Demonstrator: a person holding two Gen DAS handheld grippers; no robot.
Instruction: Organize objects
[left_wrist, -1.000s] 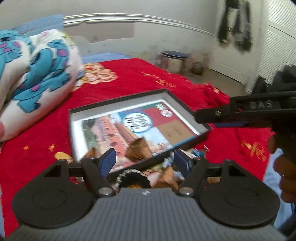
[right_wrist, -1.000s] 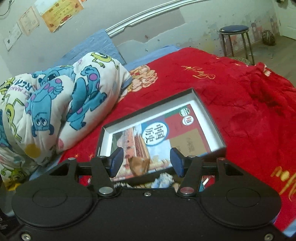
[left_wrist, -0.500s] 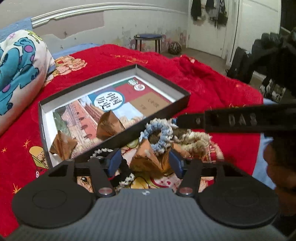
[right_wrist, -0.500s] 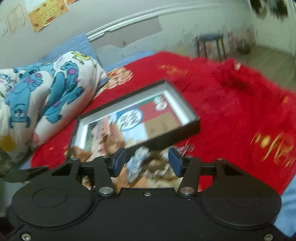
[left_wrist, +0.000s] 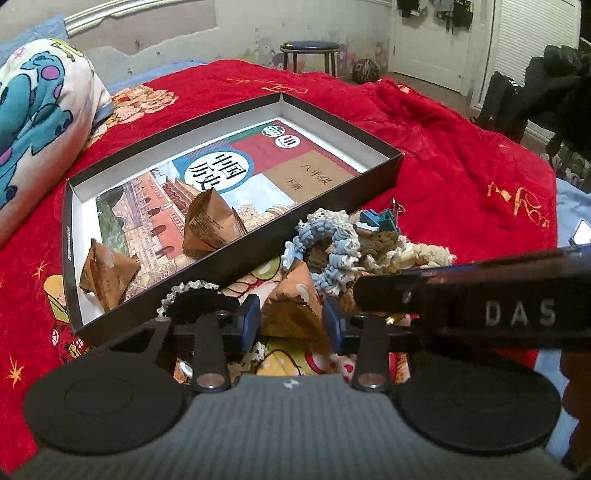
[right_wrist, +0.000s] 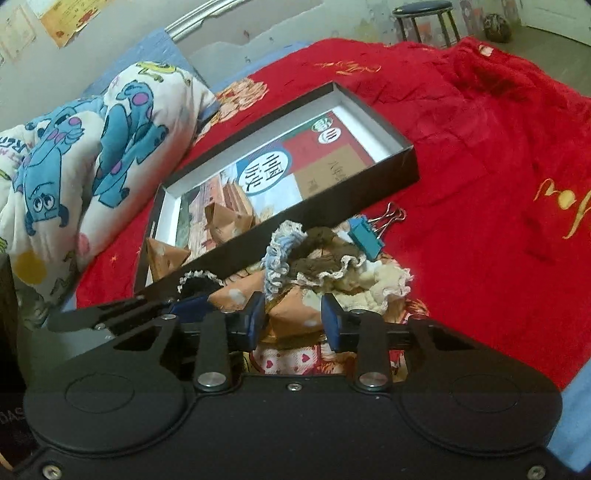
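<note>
Brown packet base hidden behind left tool.

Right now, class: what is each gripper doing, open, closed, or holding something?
Left gripper: open, straddling a brown paper packet, not clamped.
Right gripper: open around a brown packet, holding nothing.

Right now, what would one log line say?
left gripper: open around paper packet | right gripper: open | box: two packets inside

A red blanket covers the bed. A monster-print quilt sits at upper left, a round stool and a ball near the top.
</note>
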